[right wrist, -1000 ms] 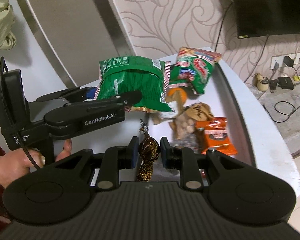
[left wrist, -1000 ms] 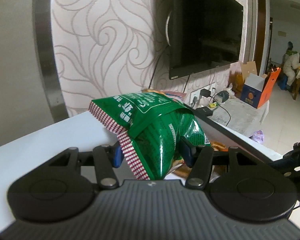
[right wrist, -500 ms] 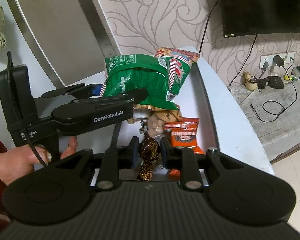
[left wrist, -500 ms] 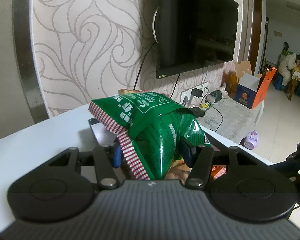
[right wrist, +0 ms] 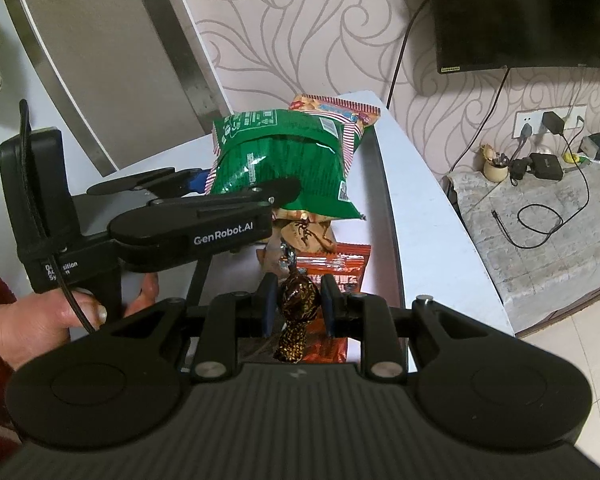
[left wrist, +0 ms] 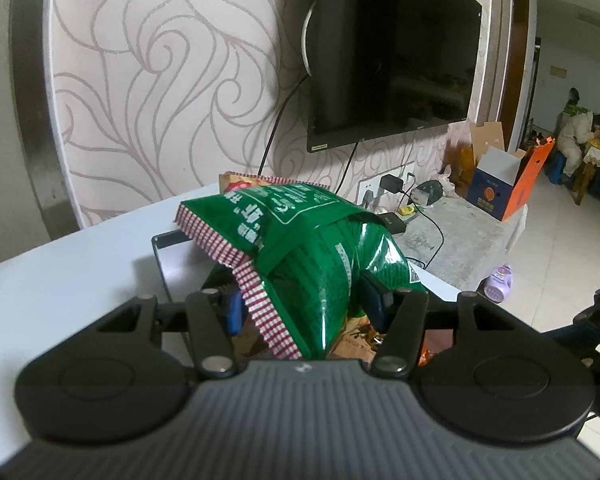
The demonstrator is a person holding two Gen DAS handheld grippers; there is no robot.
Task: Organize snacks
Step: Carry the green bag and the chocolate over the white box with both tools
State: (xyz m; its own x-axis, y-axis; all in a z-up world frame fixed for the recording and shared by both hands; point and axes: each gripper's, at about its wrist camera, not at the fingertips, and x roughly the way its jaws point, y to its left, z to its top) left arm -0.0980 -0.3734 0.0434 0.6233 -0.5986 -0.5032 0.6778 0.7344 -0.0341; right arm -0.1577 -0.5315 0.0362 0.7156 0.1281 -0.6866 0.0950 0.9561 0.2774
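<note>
Green snack bag: clamped in left gripper. Foil-wrapped candy: pinched in right gripper. Both are best lowered level, released only once seated among tray snacks.

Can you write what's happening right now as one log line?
left claw: shut on green snack bag | right claw: shut on wrapped candy | both held above white table
</note>
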